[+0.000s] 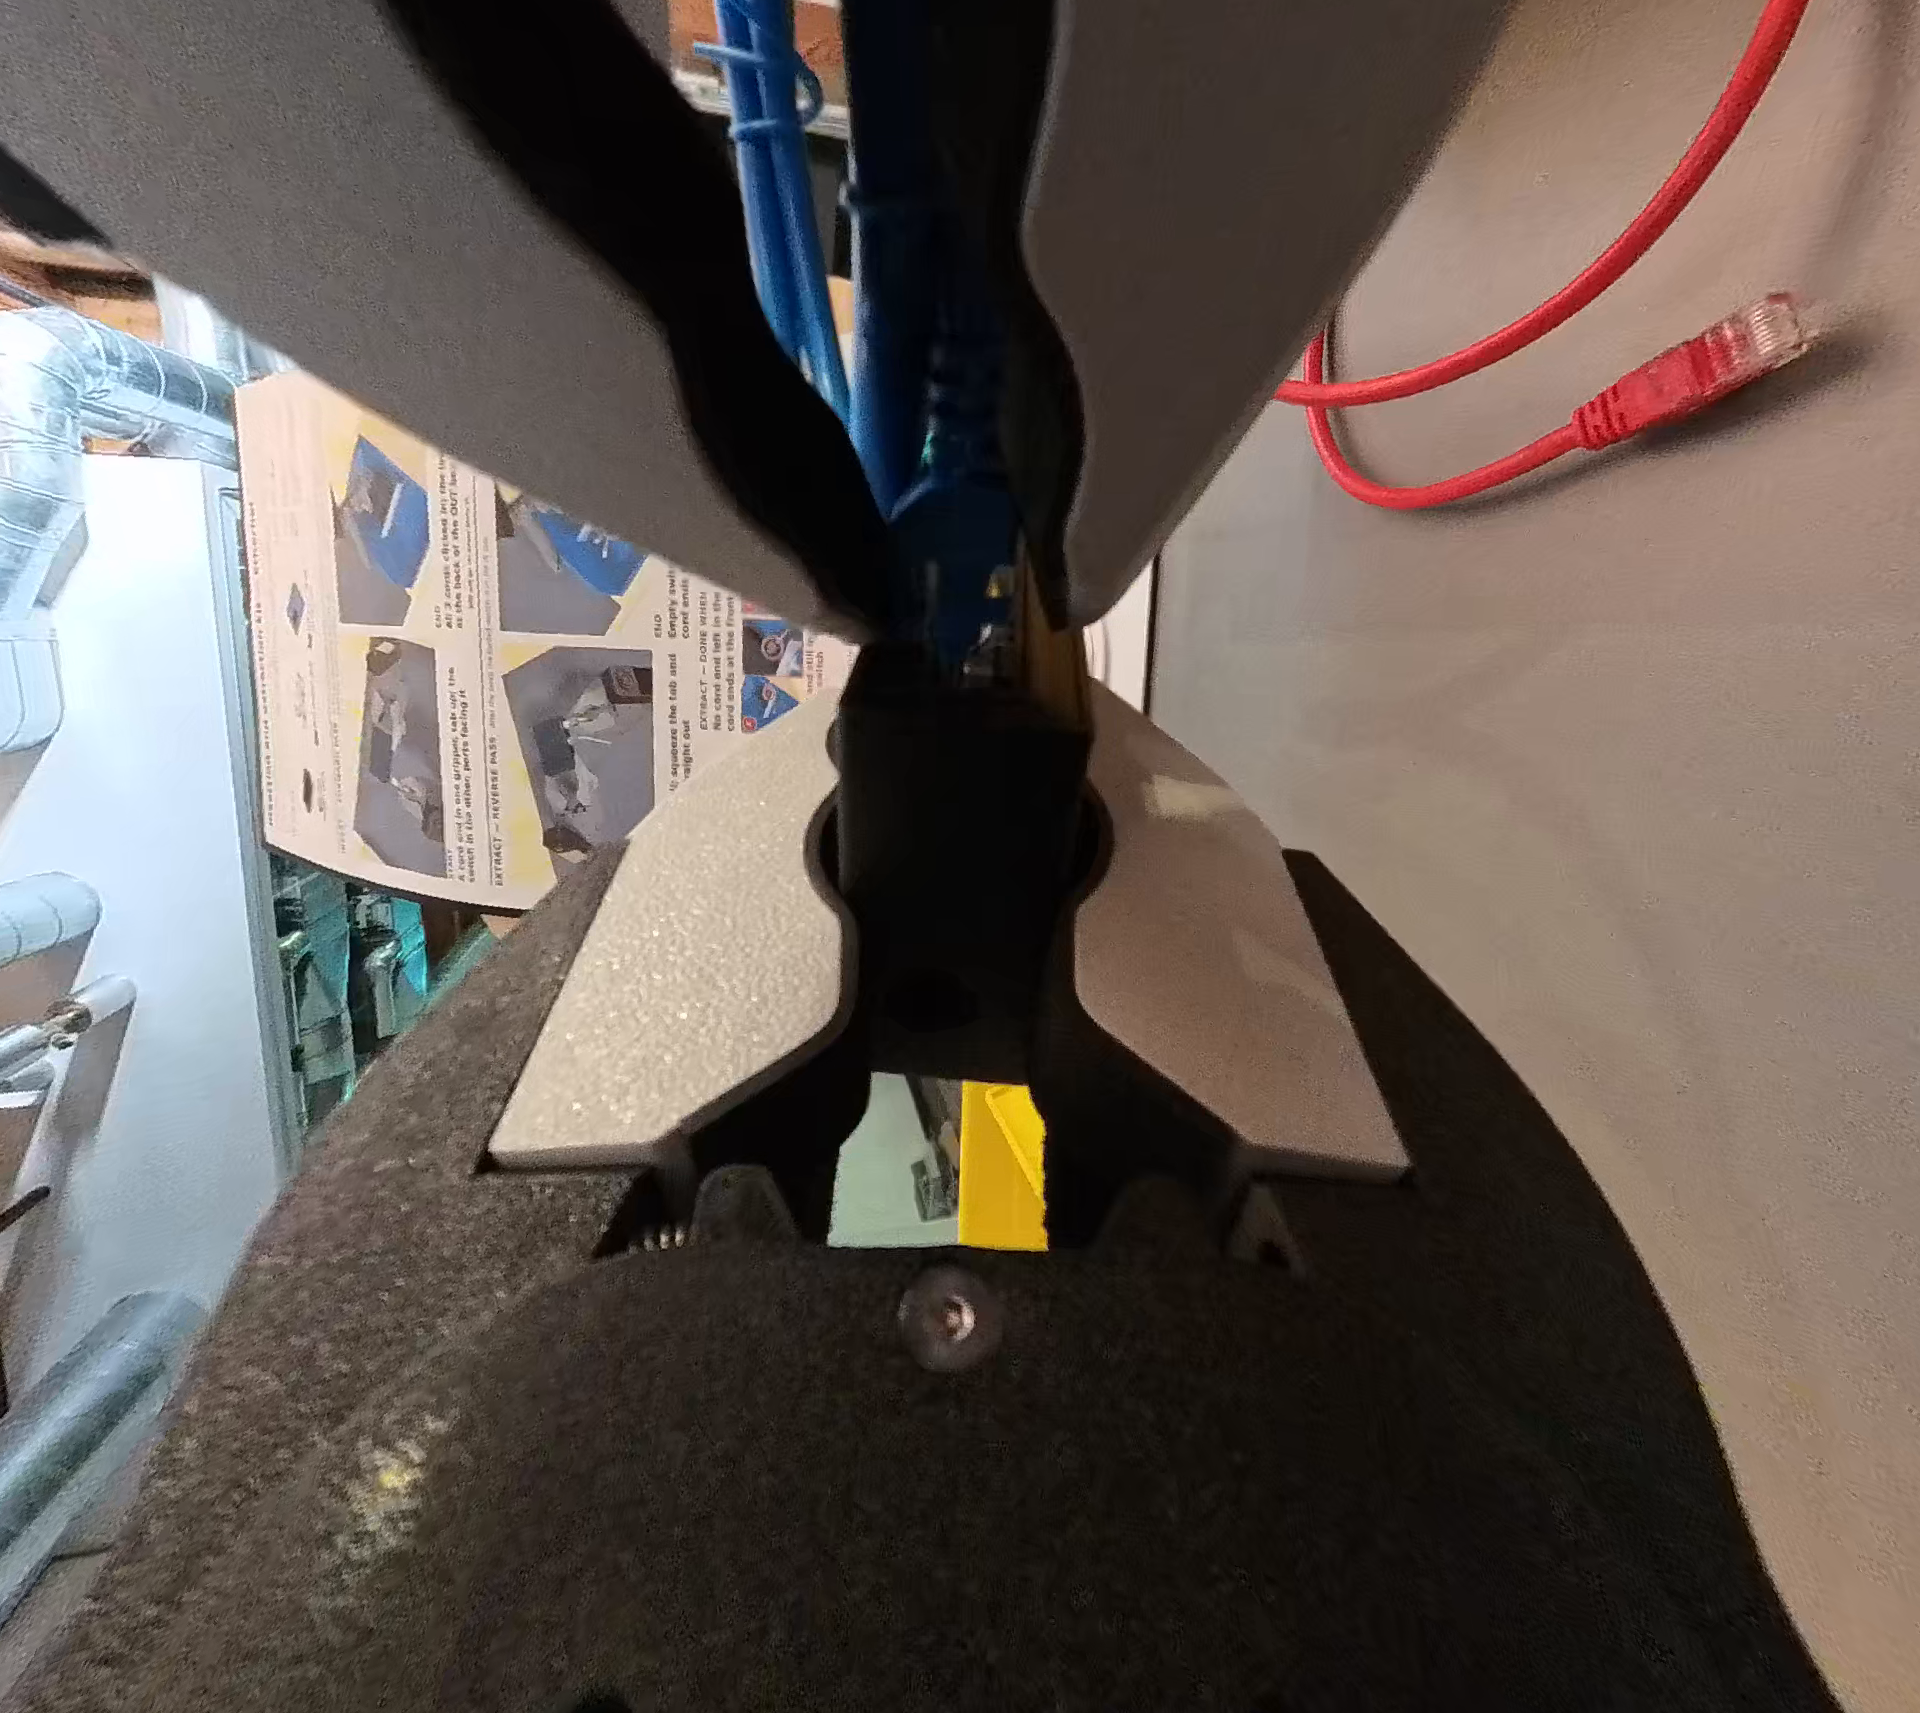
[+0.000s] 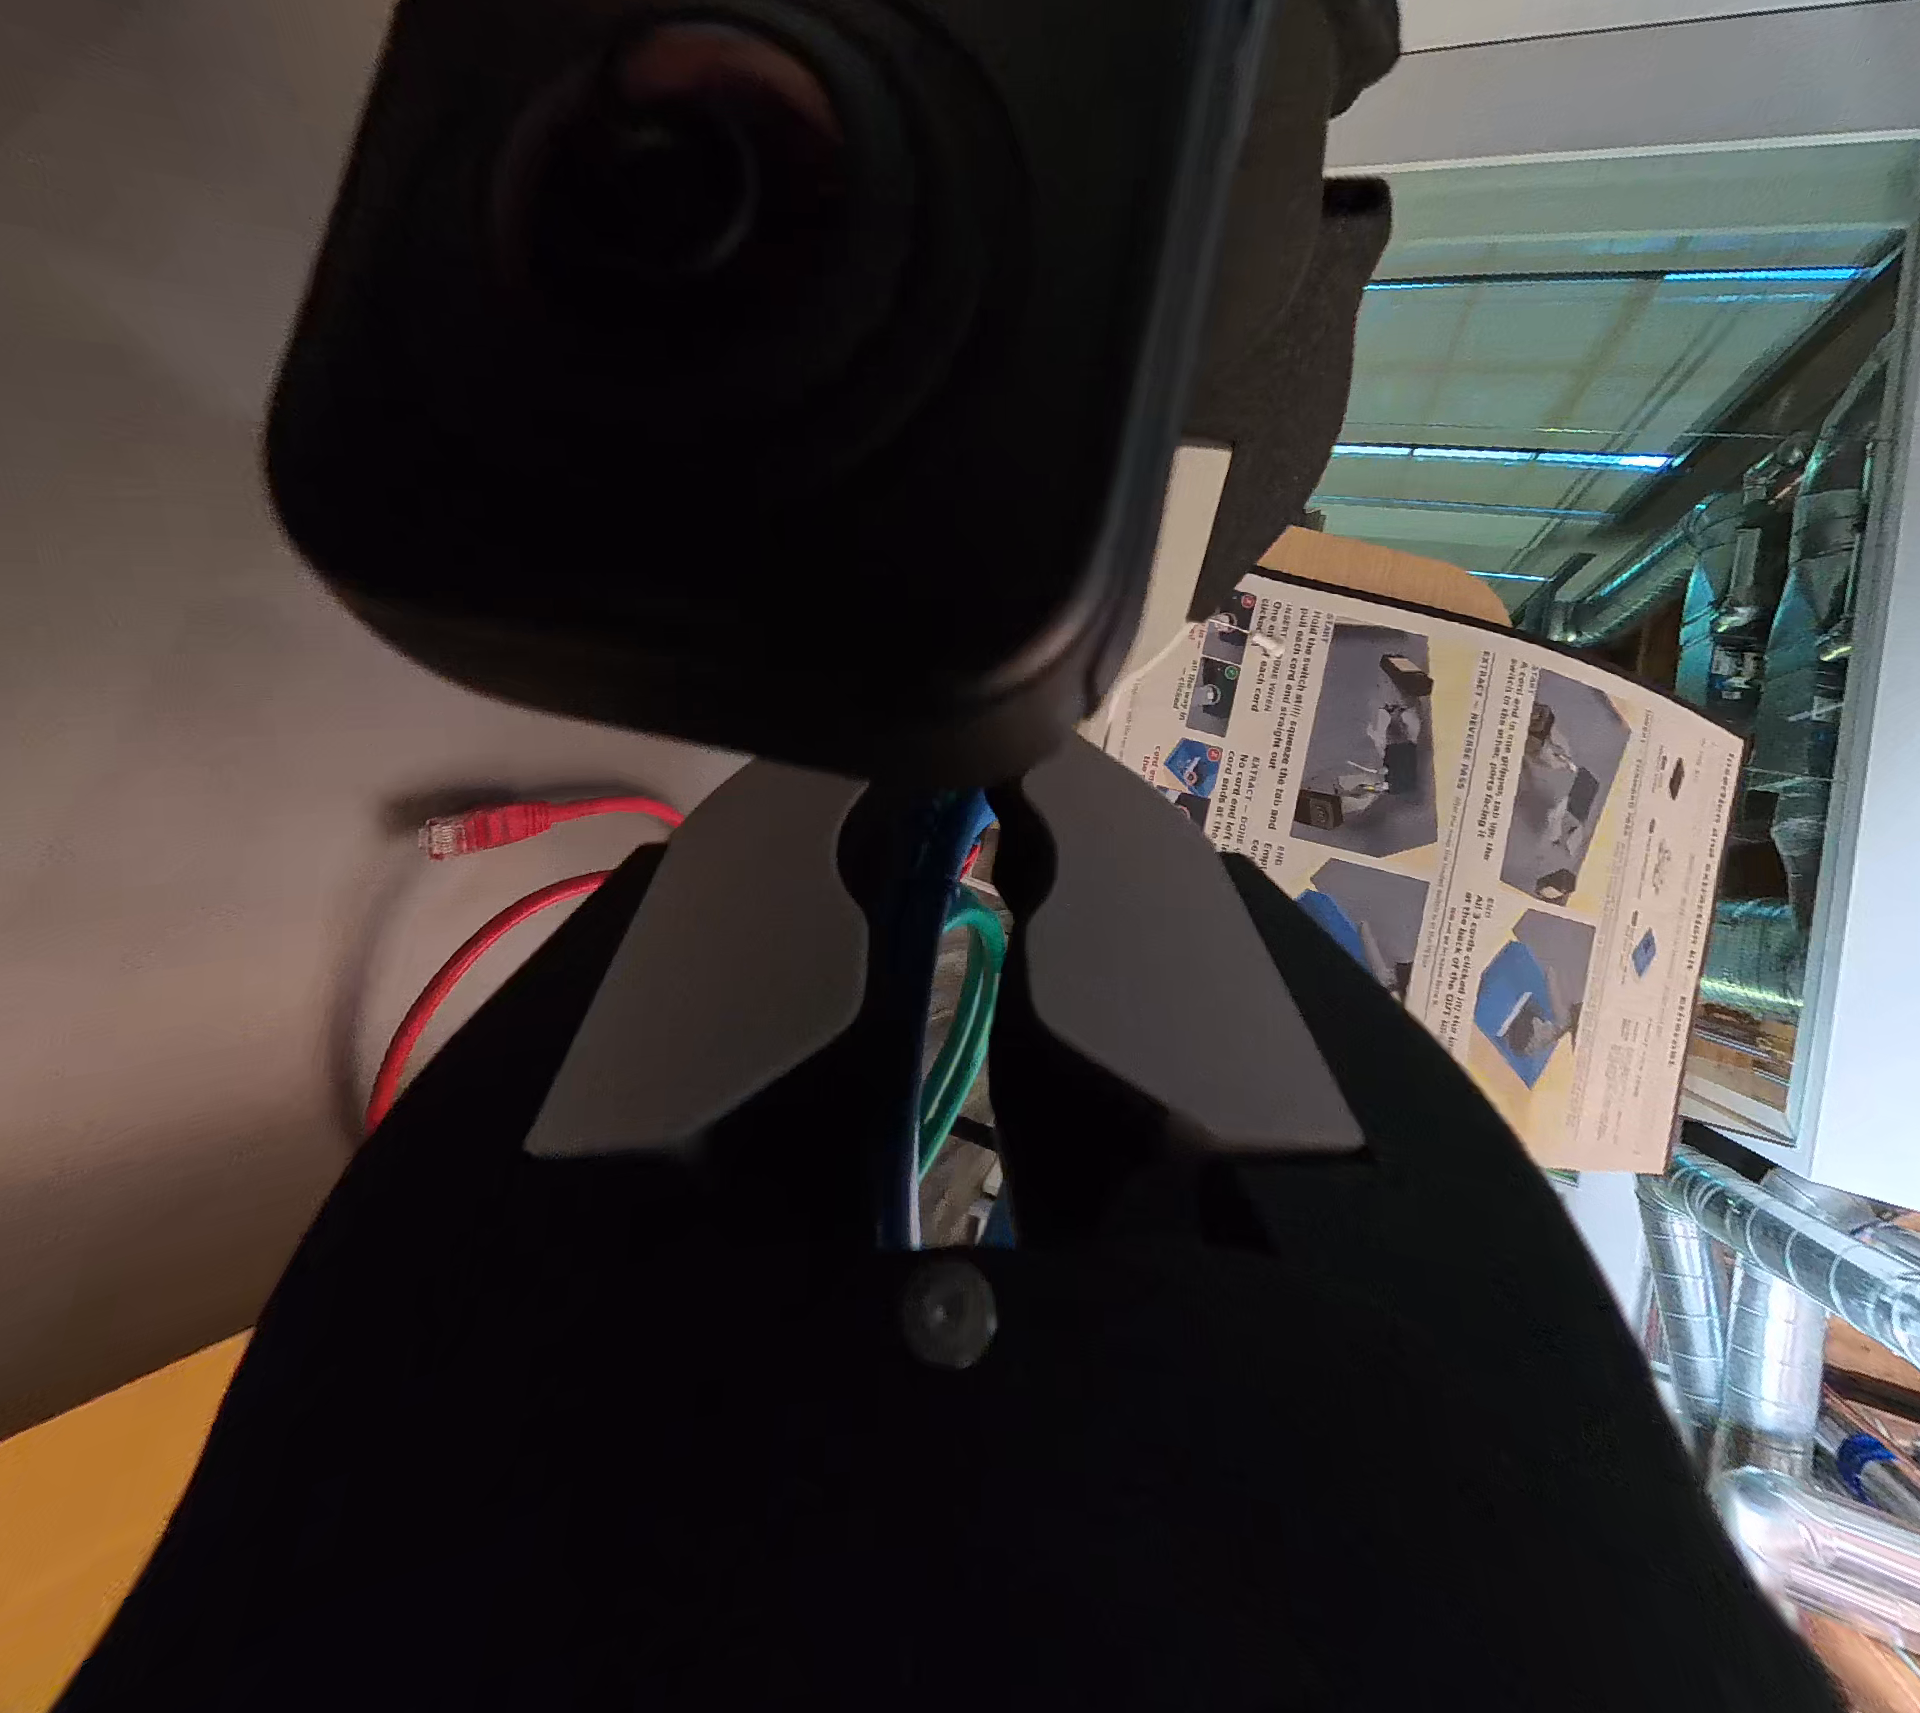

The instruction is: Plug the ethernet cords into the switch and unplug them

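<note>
Left gripper: your jaws grasp the black switch.
Right gripper: jaws clenched on the blue cord, lengthwise straight ahead, plug meeting switch.
Red cord: loose on surface, right of left jaws.

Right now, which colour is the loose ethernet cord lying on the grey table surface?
Red. The loose ethernet cord with its clear plug shows best in the left wrist view.

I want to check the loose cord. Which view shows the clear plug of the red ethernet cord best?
The left wrist view: the red ethernet cord's clear plug lies sharp and unobstructed on the grey surface. The right wrist view shows the same plug smaller and blurred.
</note>
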### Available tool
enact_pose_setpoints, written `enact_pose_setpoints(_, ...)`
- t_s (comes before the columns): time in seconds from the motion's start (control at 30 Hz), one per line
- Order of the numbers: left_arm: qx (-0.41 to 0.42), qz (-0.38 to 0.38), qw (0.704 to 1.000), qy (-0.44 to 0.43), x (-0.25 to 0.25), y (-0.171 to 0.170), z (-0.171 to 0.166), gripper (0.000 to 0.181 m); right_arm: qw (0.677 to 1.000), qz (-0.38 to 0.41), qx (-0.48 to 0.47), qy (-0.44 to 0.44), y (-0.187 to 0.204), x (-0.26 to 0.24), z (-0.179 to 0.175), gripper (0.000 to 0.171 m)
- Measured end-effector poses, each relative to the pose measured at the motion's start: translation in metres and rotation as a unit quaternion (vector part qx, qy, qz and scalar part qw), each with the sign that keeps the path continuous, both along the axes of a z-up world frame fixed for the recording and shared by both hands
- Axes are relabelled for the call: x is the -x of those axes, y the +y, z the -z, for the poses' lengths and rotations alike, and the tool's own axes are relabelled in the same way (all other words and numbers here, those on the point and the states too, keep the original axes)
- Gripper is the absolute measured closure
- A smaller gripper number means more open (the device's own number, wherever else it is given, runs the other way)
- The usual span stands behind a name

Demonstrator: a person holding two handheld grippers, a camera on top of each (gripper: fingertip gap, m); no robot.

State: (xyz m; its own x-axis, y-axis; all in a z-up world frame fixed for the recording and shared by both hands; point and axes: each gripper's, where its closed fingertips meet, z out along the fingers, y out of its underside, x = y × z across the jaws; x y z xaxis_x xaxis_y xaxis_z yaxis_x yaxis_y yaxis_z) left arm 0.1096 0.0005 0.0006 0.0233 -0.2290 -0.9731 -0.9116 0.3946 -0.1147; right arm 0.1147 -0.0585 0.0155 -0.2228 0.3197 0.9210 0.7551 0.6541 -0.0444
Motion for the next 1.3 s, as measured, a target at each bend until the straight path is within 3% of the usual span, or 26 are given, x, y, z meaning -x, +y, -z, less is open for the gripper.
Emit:
enact_pose_setpoints(0.37, -0.033, -0.001, 0.999, -0.023, 0.001, 0.000, -0.013, 0.144, 0.999, 0.001, -0.013, 0.038, 0.001, 0.005, -0.013, 0.156)
enact_pose_setpoints(0.53, -0.066, 0.028, 0.997, 0.008, -0.004, -0.002, -0.011, 0.137, 0.999, 0.006, -0.023, 0.024, 0.001, 0.007, -0.010, 0.156)
enact_pose_setpoints(0.67, 0.006, 0.014, 1.000, 0.003, -0.002, -0.001, 0.001, 0.145, 1.000, 0.010, -0.025, 0.012, 0.003, 0.008, -0.004, 0.157)
enact_pose_setpoints(1.3, -0.008, 0.011, 1.000, 0.006, -0.006, -0.001, 0.006, 0.145, 0.999, 0.020, -0.011, -0.025, 0.001, 0.002, 0.007, 0.157)
